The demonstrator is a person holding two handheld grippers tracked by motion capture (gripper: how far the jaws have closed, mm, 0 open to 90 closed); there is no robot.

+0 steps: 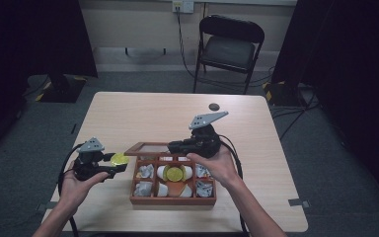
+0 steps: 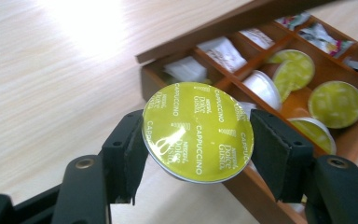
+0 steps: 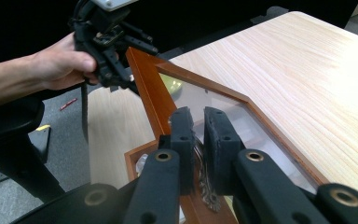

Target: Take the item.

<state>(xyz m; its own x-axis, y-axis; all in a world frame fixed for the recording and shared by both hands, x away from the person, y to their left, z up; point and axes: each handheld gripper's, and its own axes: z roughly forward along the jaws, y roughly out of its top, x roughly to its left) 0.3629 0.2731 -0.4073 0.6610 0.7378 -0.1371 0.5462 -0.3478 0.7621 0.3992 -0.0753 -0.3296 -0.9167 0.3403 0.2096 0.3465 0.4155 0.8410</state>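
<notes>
A wooden box [image 1: 172,200] with several compartments sits near the table's front edge. It holds yellow-topped capsules [image 2: 336,103] and white sachets [image 2: 223,51]. Its glass-paned lid [image 3: 223,105] is raised, and my right gripper [image 3: 199,128] is shut on the lid's wooden frame at a small metal clasp. In the high view the right gripper [image 1: 175,146] sits at the box's back edge. My left gripper [image 1: 116,163], just left of the box, is shut on a capsule with a yellow "Cappuccino" foil top [image 2: 198,133], held above the table.
A black folding chair [image 1: 229,47] stands beyond the far edge of the light wooden table [image 1: 143,113]. A small dark round object [image 1: 213,106] lies far right on the table. Cables run across the floor behind it.
</notes>
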